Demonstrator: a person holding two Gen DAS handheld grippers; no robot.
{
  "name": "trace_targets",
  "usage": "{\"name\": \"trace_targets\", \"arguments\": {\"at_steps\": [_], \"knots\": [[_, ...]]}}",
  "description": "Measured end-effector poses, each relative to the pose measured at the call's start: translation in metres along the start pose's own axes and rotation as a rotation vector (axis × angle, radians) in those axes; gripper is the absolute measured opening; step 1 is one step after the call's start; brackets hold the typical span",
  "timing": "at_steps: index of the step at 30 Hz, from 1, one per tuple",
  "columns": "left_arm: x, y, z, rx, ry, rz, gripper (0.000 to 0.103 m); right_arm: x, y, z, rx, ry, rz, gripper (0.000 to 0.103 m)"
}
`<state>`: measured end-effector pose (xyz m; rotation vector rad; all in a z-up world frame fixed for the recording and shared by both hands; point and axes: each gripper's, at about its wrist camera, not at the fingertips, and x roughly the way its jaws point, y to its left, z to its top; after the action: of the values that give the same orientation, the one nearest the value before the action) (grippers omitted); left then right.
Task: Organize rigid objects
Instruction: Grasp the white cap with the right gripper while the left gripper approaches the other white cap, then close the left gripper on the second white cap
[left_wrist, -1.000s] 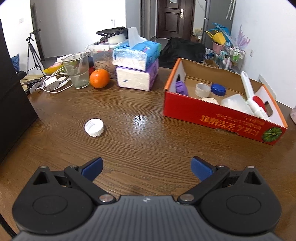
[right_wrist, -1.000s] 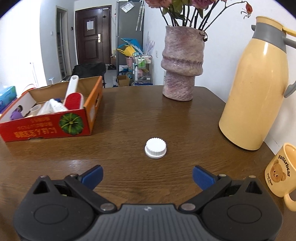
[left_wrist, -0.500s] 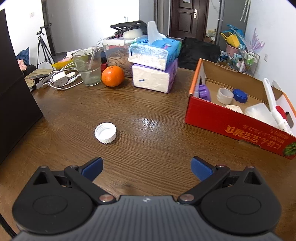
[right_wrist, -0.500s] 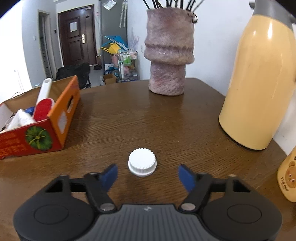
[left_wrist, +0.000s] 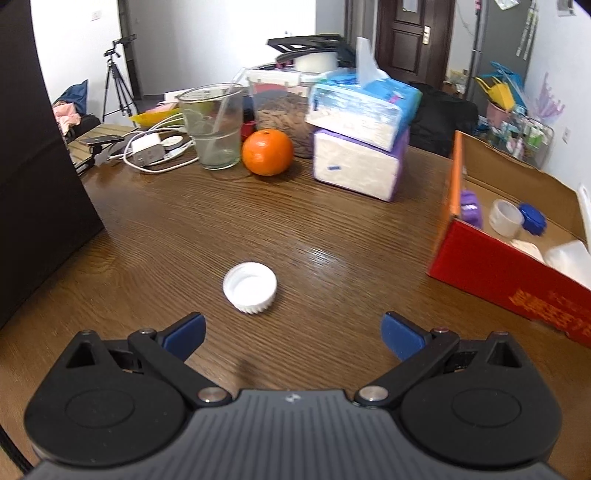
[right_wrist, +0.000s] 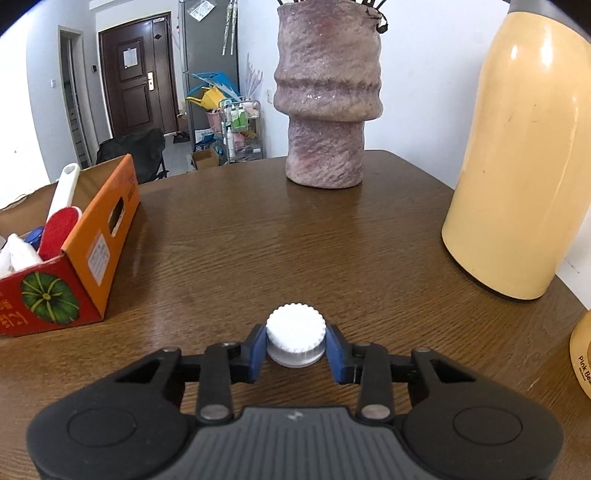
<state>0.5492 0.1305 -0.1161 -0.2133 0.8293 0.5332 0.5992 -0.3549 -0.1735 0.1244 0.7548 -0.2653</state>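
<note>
Our right tongs (right_wrist: 295, 347) grip one white cap (right_wrist: 295, 338); left tongs (left_wrist: 291, 332) gape before another cap (left_wrist: 250, 282), both still outside the box (left_wrist: 498, 266).

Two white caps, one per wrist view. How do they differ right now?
The left-view cap lies open side up, hollow showing; the right-view cap sits closed top up. The left-view cap is free on the table, ahead of the open left gripper; the right-view cap is clamped between the right gripper pads, whose jaws have just closed on it. Both are white, round and ribbed.
</note>
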Motion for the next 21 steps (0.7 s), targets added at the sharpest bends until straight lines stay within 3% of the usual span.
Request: {"name": "trace_targets", "arguments": {"at_steps": [17, 21], "knots": [[0.035, 0.033, 0.013, -0.101, 0.008, 0.061, 0.103, -0.009, 0.006, 0.003, 0.016, -0.032, -0.043, 0.034], [0.042, 0.034, 0.014, -0.104, 0.009, 0.07, 0.096, -0.012, 0.008, 0.003, 0.016, -0.031, -0.047, 0.034]]}}
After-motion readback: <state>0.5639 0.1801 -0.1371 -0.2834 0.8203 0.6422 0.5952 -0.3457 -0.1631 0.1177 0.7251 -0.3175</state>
